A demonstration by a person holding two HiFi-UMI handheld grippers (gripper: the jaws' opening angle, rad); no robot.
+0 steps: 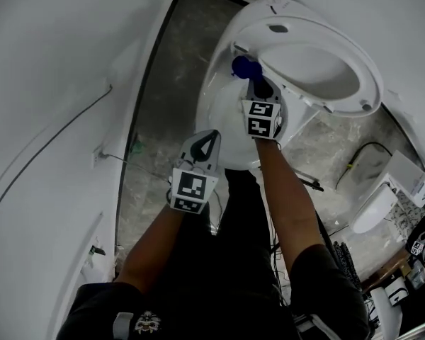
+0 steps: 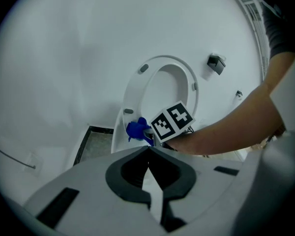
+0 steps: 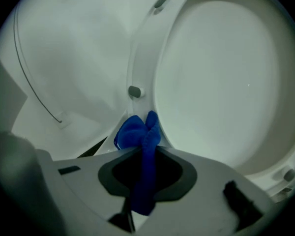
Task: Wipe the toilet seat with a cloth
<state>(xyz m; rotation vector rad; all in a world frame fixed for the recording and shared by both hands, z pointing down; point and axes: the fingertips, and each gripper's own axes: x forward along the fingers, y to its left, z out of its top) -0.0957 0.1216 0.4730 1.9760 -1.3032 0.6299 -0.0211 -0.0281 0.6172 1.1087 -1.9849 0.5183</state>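
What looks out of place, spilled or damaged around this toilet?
Nothing stands out. The seat is raised and intact, the right claw grips the blue cloth near its base, and the left claw is shut and empty. No spill shows.

The person wears a dark short-sleeved top (image 1: 212, 312), its left sleeve (image 1: 103, 307) and right sleeve (image 1: 329, 271) ending above the elbows, forearms bare, and black trousers (image 1: 237, 204). A small pale emblem (image 1: 147, 323) shows on the top. The left gripper (image 1: 210, 134) and right gripper (image 1: 258, 85) have pale grey moulded shells with dark grey jaw linings curving round an opening. Each carries a white cube, the left cube (image 1: 191, 190) and right cube (image 1: 262, 117), printed with black square markers
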